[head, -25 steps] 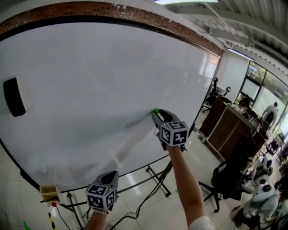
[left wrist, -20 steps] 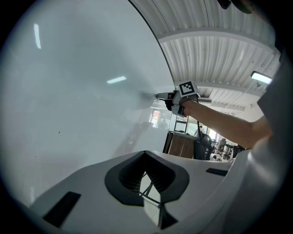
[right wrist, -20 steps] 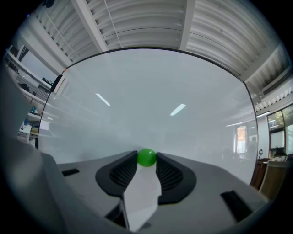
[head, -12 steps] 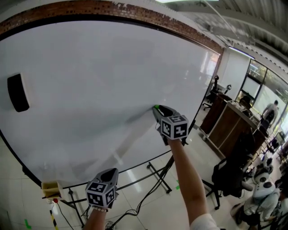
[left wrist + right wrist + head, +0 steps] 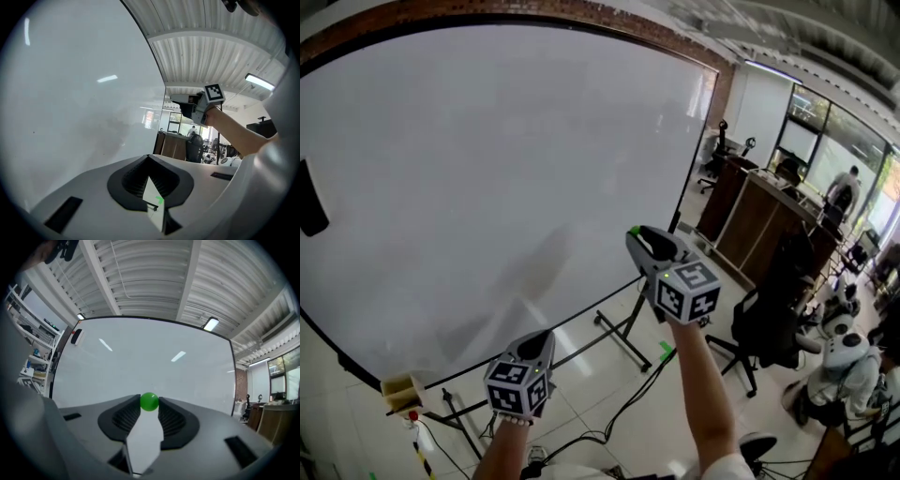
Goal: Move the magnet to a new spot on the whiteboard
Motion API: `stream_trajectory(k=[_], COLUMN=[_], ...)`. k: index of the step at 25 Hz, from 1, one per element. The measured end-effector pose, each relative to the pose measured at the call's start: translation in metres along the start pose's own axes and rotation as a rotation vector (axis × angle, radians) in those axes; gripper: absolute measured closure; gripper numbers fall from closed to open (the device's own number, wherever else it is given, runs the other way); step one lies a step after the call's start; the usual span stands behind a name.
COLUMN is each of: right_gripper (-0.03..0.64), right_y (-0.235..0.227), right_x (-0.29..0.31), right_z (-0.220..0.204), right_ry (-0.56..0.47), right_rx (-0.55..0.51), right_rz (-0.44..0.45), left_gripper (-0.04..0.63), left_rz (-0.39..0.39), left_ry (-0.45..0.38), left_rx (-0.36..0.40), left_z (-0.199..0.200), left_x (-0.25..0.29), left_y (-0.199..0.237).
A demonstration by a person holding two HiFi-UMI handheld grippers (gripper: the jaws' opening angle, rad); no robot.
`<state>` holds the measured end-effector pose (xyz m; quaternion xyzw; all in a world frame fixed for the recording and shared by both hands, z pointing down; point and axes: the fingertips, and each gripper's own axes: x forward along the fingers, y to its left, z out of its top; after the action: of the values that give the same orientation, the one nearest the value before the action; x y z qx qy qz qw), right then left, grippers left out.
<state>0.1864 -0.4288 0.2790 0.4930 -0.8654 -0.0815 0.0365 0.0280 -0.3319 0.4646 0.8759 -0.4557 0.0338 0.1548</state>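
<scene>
A small green ball magnet (image 5: 149, 401) sits pinched between the tips of my right gripper (image 5: 149, 405), which is shut on it. In the head view the right gripper (image 5: 639, 234) is held out in front of the whiteboard (image 5: 487, 159), off its surface near the lower right corner, with the magnet (image 5: 634, 230) showing as a green speck at the tip. My left gripper (image 5: 540, 337) hangs low below the board's bottom edge. Its jaw tips (image 5: 149, 158) meet with nothing between them. The left gripper view also catches the right gripper (image 5: 183, 100) held up beside the board.
A black eraser (image 5: 309, 197) sticks to the board's far left. A yellow box (image 5: 399, 392) sits by the stand's lower left, and the stand's legs (image 5: 617, 339) spread over the floor. A wooden counter (image 5: 764, 230), office chairs (image 5: 769, 328) and a distant person (image 5: 842, 192) are to the right.
My right gripper, which touched the board with the magnet at its tip, has come away from the surface with the magnet in it. The head view has swung right and down.
</scene>
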Motion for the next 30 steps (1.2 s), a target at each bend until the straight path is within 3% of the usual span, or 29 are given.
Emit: stream_trajectory(k=[8,17,25,30], right_gripper=[0.48,0.48,0.48,0.48], right_y=[-0.013,0.0,0.024,0.028], right_x=[-0.122,-0.236,-0.27,-0.261], right_z=[-0.054,-0.129,-0.146,-0.13], right_ry=[0.016,0.042,-0.026,-0.02], right_rx=[0.112,0.314,0.437,0.411], right_rz=[-0.146,-0.321,-0.363,-0.347], left_gripper=[0.598,0.598,0.598,0.598], left_rz=[-0.102,-0.188,-0.177,-0.175], left_ry=[-0.002,0.009,0.013,0.005], left_rx=[0.06,0.055,0.051,0.055], left_z=[0.021,0.019,0.004,0.007], left_x=[0.039,0.055,0.046,0.042], left_y=[-0.045,-0.086,-0.085,-0.083])
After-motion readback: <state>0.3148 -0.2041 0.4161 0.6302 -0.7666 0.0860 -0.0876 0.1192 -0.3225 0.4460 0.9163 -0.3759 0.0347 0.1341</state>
